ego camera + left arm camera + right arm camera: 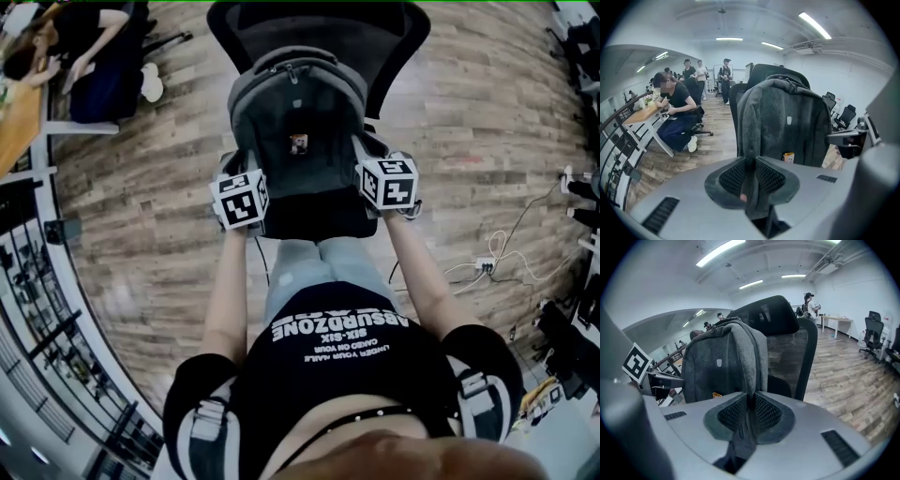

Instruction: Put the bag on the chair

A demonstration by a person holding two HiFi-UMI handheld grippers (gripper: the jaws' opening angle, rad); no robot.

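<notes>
A grey backpack point(295, 122) stands upright on the seat point(314, 214) of a black office chair point(375, 37), leaning against its mesh back. In the head view my left gripper point(241, 186) is at the bag's left side and my right gripper point(382, 173) at its right side. In the left gripper view the left gripper point(749, 176) is shut on a grey shoulder strap point(751, 131) of the backpack point(792, 126). Likewise the right gripper point(751, 412) is shut on the other strap point(751, 366) of the backpack point(719, 364), with the chair point(792, 350) behind it.
A person point(89, 56) sits at a wooden desk point(19, 122) at the far left. A railing point(56, 356) runs along the left. Cables and a power strip point(486, 264) lie on the wood floor at the right. More people point(725, 75) stand far back; other chairs point(871, 331) stand at the right.
</notes>
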